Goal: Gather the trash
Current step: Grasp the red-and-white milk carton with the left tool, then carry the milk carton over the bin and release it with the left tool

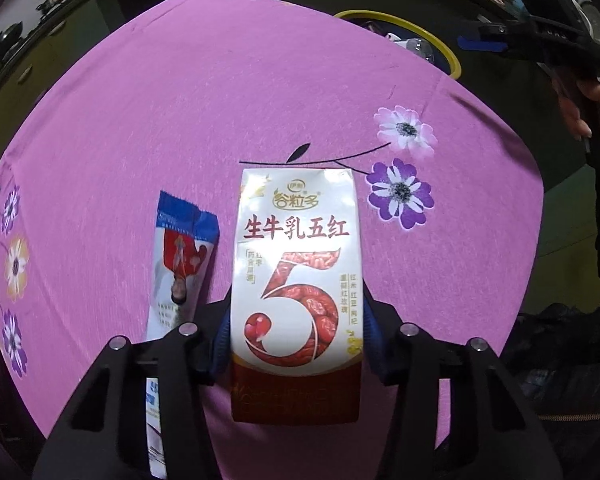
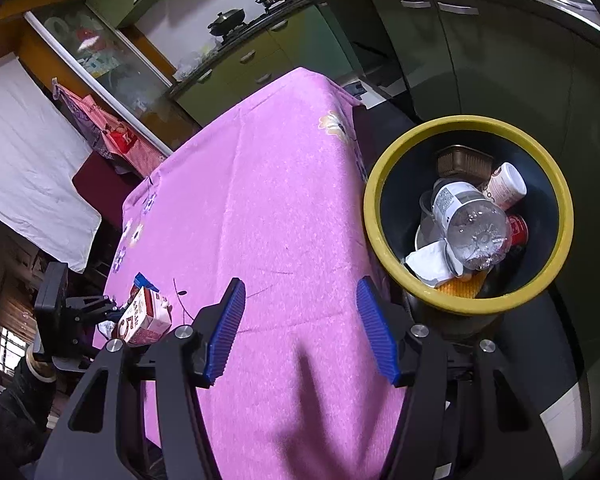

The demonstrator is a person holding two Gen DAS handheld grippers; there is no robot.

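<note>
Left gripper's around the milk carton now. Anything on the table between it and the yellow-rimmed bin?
Nothing visible. The left gripper has the milk carton between its pads; the pink cloth toward the bin is bare. The blue wrapper lies on the carton's far side from the bin.

A table is covered by a pink tablecloth [image 1: 180, 100] printed with purple, white and orange flowers along its edges. A white milk carton [image 1: 296, 280] marked with a large red 5 is seen on the cloth, and a blue-and-white snack wrapper [image 1: 180, 272] is laid flat just beside it.
</note>
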